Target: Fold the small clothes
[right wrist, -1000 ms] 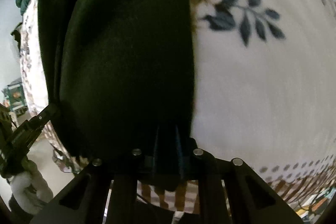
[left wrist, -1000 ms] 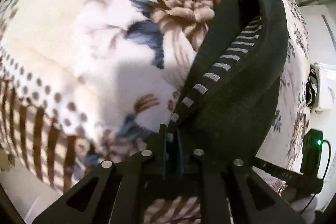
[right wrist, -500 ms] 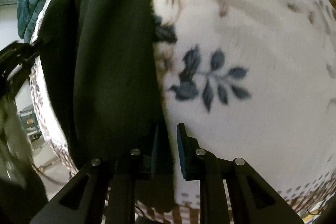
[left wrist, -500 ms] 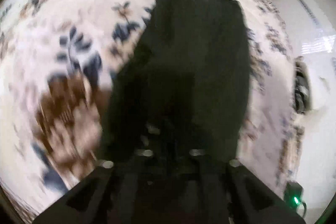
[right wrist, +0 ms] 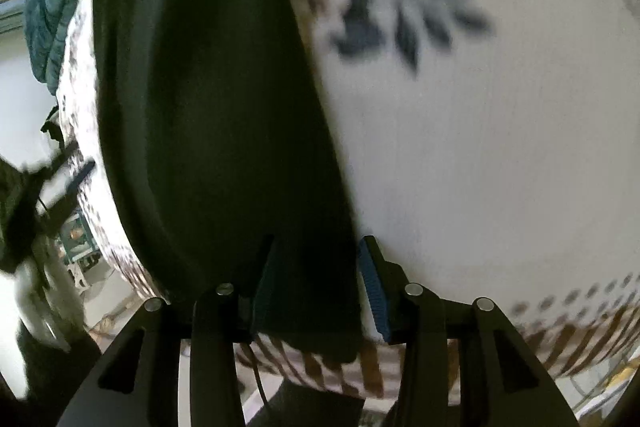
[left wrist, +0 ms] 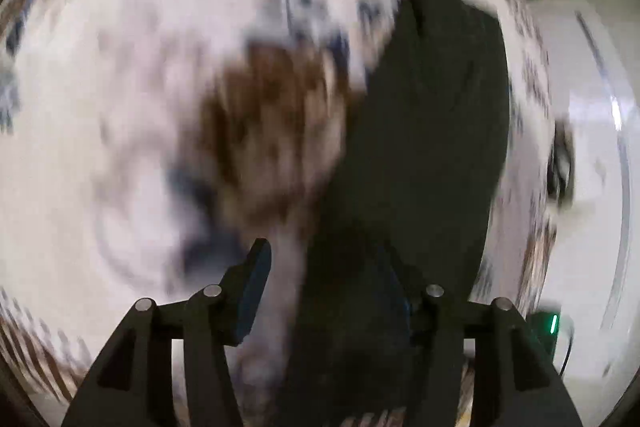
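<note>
Both pinches gave way since a second earlier: the left gripper [left wrist: 324, 291] and right gripper [right wrist: 316, 275] were opening, pads clear of the dark garment [right wrist: 216, 115], which lay folded lengthwise on the floral bedspread [right wrist: 500, 155], one fold apparently finished.

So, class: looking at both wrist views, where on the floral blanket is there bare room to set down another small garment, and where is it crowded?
Free: the wide pale stretch of floral blanket right of the dark garment, between the blue leaf print and the dotted border. In the left view, the blanket left of the garment is also bare. Crowded: the garment's near end, where both opening grippers straddle it.
</note>
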### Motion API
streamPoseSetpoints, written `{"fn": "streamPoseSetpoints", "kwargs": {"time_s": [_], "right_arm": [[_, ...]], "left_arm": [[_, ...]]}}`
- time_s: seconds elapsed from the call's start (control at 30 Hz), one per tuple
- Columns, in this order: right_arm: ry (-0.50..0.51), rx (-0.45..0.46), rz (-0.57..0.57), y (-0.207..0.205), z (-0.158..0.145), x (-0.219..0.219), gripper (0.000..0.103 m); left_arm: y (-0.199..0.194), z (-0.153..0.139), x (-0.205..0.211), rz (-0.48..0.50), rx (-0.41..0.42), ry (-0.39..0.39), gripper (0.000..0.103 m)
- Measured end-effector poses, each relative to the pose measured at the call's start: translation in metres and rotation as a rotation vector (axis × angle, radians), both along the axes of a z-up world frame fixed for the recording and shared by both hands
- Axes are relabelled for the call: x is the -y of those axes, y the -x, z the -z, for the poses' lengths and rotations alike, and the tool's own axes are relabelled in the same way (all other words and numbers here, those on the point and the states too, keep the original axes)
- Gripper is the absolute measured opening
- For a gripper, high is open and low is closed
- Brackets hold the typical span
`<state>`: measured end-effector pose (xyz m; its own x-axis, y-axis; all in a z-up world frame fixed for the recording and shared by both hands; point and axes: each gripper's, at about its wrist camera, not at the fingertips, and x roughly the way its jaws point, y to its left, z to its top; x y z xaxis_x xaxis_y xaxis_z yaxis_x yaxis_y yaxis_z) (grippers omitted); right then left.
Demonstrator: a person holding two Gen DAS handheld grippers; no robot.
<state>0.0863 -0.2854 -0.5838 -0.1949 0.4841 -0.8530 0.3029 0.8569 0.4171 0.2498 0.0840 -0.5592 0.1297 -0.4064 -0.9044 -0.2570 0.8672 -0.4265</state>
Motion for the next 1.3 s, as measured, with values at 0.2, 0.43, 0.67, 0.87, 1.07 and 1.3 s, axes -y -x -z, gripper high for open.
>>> {"fn": "streamPoseSetpoints", "kwargs": {"time_s": [0.2,0.43,0.67,0.87,1.07,1.3], "right_arm": [[-0.024,-0.001,-0.003,0.019,0.011,-0.018,0.030],[0.050,0.055,-0.047,0.039,-0.032,0.003,0.005],[0.036,-0.059,-0.036,0.014,-0.022,0.010,0.010],[0.041,0.127,0.034,-0.094,-0.070,0.034,0.052],[0.046,0.305,0.116,-0.255,-0.081,0.052,0.053],[-0.002,0.379,0.224,-0.398,-0.060,0.087,0.060]], "left_arm": [[0.072,0.022,0.047,0.049,-0.038,-0.031,0.007],[0.099,-0.012,0.036,-0.087,0.033,0.017,0.006],[0.065,-0.003,0.016,-0.065,-0.074,0.072,0.021],[-0.043,-0.059,-0.015,-0.095,0.167,0.111,0.058],[-0.221,-0.039,0.007,0.000,0.294,0.082,0.058],[-0.332,0.015,0.048,0.101,0.258,0.094,0.012]]}}
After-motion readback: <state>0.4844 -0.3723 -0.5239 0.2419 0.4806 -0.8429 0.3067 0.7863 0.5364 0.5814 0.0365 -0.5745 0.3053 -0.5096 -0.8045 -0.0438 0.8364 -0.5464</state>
